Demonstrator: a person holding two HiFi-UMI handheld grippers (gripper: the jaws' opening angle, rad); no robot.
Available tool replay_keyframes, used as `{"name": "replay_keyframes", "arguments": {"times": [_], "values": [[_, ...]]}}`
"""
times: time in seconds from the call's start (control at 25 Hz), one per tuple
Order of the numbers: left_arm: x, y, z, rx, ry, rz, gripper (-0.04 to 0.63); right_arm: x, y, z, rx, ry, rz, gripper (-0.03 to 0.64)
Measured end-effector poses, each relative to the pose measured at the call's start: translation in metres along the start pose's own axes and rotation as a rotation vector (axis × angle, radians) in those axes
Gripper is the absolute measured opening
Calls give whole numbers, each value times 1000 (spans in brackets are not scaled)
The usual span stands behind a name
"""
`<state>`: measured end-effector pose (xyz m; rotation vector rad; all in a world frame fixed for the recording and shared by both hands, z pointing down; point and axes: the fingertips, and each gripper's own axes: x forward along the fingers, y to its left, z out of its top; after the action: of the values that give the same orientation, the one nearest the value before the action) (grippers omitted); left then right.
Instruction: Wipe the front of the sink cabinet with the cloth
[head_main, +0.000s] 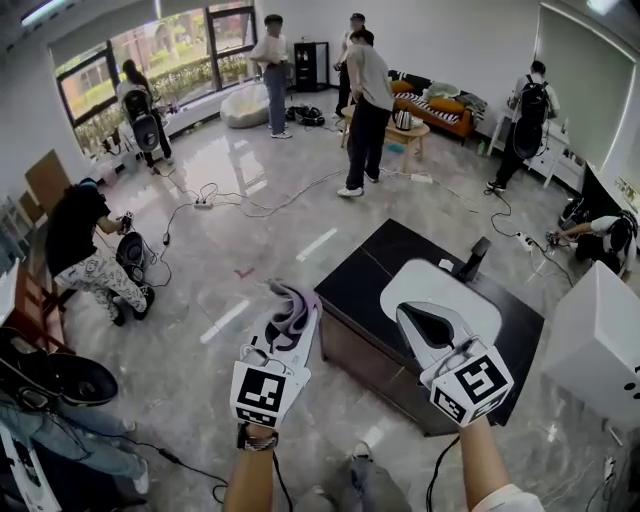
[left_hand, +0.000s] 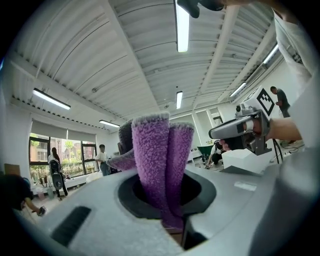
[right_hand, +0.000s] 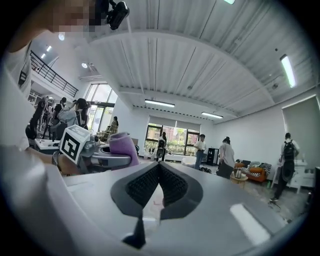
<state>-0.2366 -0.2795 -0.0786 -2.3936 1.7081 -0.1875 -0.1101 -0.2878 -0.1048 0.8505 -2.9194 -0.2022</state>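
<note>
Left gripper (head_main: 288, 308) tight around purple cloth (left_hand: 152, 165); right gripper's (right_hand: 159, 169) jaws together.

A large open recording hall dressed as a home: orange sofa (head_main: 438, 108) at 1 o'clock, beanbag (head_main: 244, 104) at 11, a freestanding sink cabinet (head_main: 370, 285) mid-floor, power cables (head_main: 215, 200) across glossy tiles (several people (head_main: 368, 100) standing about), strip lights (left_hand: 182, 25) overhead.
</note>
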Motion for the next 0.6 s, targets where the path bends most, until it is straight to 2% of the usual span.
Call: {"name": "replay_keyframes", "arguments": {"times": [0.24,0.6], "values": [[-41,-12,56,15,-18,-18,52,-39,35,55,-38,-16,-12,6],[-110,-47,86,41,-5,-37,52,-90,99,90,-57,-52,-41,6]]}}
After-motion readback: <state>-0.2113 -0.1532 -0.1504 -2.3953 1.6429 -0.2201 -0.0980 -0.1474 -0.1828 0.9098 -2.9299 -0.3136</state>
